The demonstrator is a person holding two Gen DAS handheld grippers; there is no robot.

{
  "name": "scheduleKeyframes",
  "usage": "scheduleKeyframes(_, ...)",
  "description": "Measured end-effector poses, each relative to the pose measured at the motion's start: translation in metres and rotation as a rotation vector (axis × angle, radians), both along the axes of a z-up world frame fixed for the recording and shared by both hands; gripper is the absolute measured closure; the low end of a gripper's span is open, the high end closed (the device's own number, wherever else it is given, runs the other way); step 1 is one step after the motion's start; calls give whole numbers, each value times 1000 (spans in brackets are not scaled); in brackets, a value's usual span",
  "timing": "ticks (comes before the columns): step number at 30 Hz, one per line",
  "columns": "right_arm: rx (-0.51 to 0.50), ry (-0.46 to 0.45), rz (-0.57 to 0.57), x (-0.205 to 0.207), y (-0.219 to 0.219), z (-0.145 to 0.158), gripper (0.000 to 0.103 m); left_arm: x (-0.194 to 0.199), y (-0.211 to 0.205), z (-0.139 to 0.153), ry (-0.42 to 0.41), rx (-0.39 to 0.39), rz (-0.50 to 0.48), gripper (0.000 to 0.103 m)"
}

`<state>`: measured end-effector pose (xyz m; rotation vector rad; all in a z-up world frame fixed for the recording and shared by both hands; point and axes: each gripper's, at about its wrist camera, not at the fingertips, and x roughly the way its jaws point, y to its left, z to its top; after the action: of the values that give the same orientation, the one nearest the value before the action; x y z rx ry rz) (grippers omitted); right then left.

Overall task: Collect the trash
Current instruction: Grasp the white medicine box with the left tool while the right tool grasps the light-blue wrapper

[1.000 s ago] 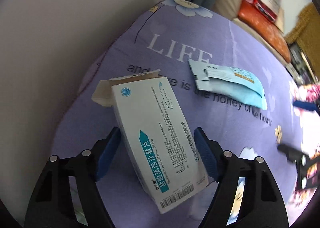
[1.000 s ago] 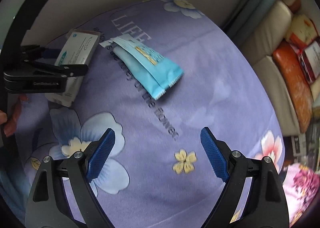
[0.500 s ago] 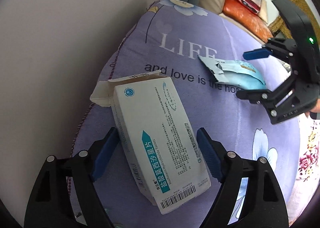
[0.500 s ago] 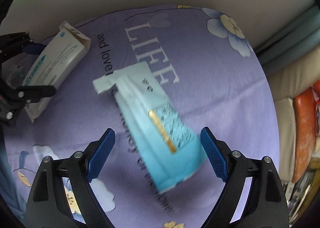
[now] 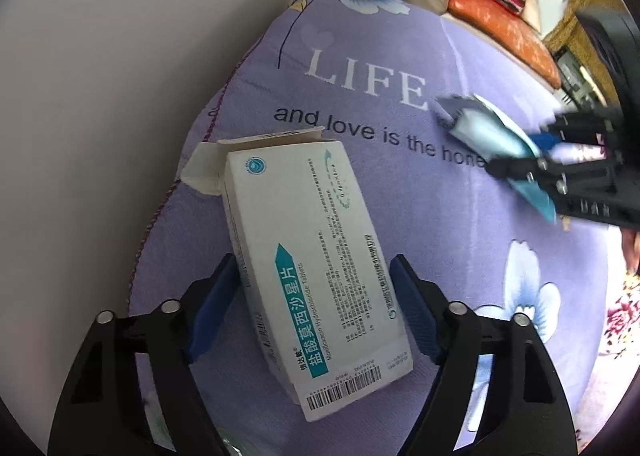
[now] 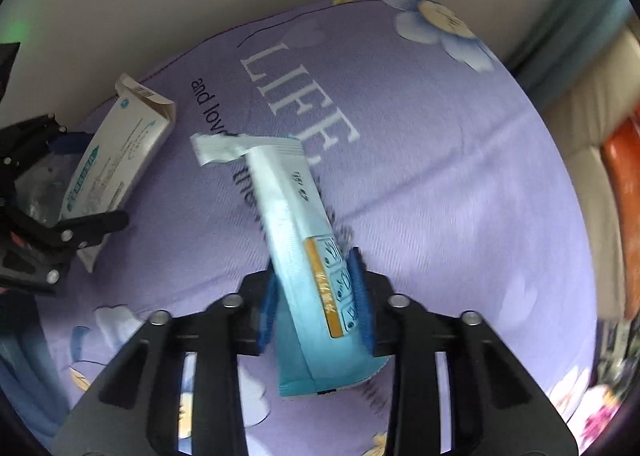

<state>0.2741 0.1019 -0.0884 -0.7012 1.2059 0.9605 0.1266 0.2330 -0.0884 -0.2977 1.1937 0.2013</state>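
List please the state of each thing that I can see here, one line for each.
White cardboard medicine box: end flap open, lying on the cloth between the left gripper's fingers.
Light blue plastic wrapper: torn open at its far end, pinched between the right gripper's fingers.
Left gripper: closing, fingers at the box's sides.
Right gripper: closing on the wrapper.

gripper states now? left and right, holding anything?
Left tongs: closing around the white medicine box, pads at its sides, grip not firm yet.
Right tongs: closing on the blue wrapper, pads against it.
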Motion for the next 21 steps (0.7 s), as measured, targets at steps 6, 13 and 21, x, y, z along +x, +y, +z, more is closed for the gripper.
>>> scheduleKeyframes(6, 77, 30, -260, -18, -63, 16, 77, -4, -16, 8, -20, -14, -14, 35)
scheduleKeyframes(13, 183, 62, -521, -62, -148, 29, 77, -17, -62, 29, -83, -52, -113, 35)
scheduleKeyframes(21, 283, 57, -721, -113, -227, 36, 77, -27, -138, 43, -97, -68, -254, 35)
